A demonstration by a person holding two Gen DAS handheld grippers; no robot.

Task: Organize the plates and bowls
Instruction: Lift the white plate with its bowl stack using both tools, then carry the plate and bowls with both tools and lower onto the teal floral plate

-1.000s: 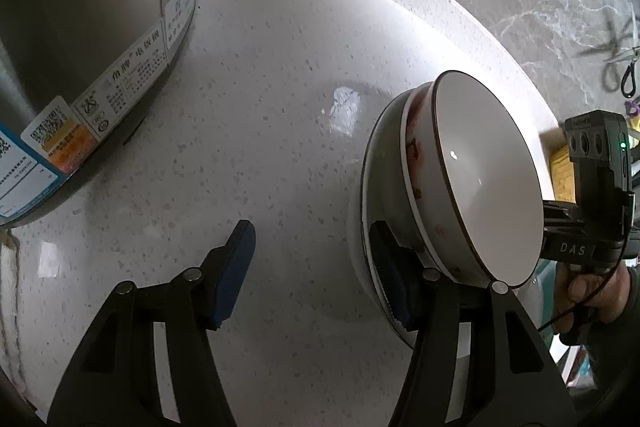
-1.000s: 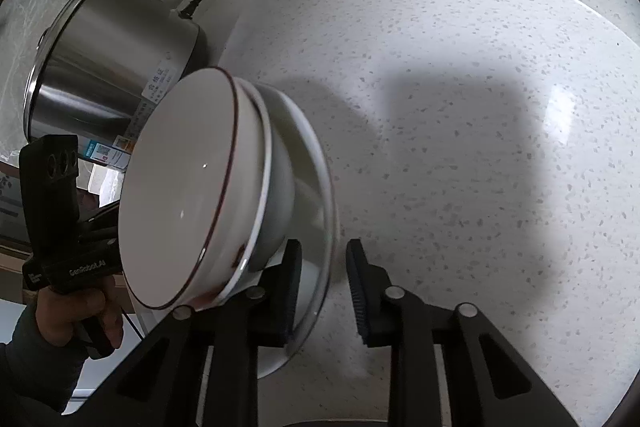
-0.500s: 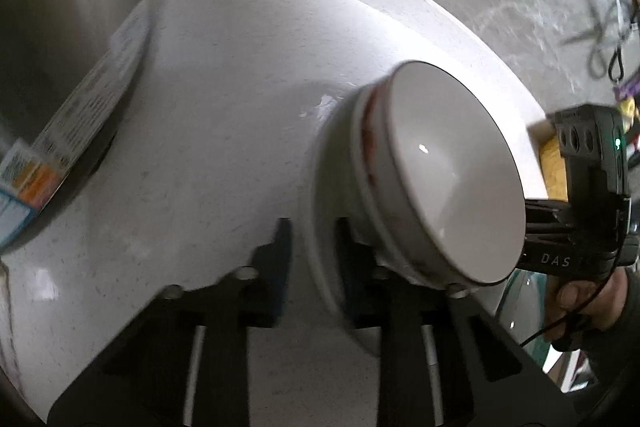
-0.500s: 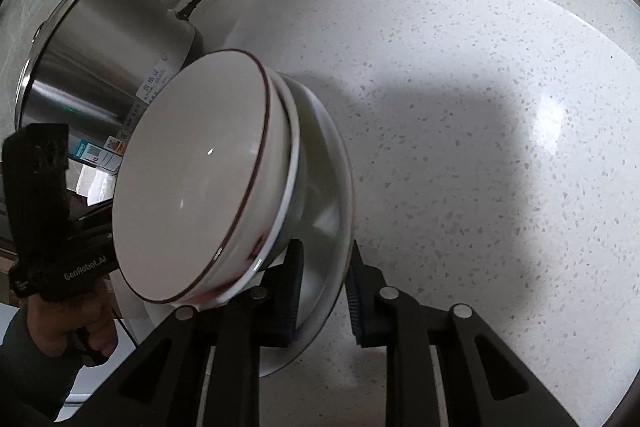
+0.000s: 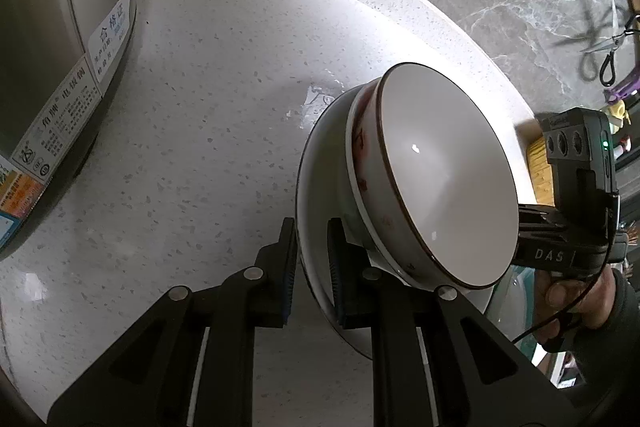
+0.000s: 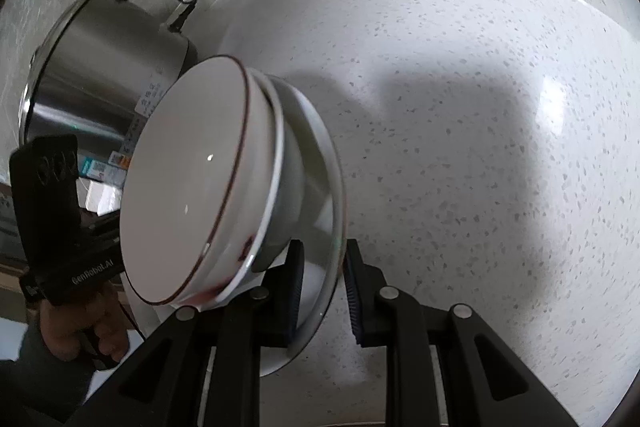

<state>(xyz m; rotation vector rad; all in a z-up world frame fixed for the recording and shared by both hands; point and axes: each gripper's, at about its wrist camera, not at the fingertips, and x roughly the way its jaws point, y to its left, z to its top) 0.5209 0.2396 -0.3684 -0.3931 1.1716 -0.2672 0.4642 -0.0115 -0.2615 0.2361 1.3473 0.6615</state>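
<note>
1. Above the speckled bench (image 5: pixel 208 115), my left gripper (image 5: pixel 312 263) has just closed and is clamped on the plate (image 5: pixel 316 187) rim; my right gripper (image 6: pixel 320 291) pinches the opposite rim.
2. Two nested bowls (image 5: pixel 444 179) sit on the plate.
3. I'd keep both grips level and matched so the bowls don't slide.
4. I'd steer clear of the steel cooker (image 5: pixel 52 39).

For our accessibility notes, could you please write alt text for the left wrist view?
The left gripper pinches the rim of a white plate carrying stacked bowls, above a speckled counter. A steel cooker stands left; the right gripper's body shows at right.
</note>
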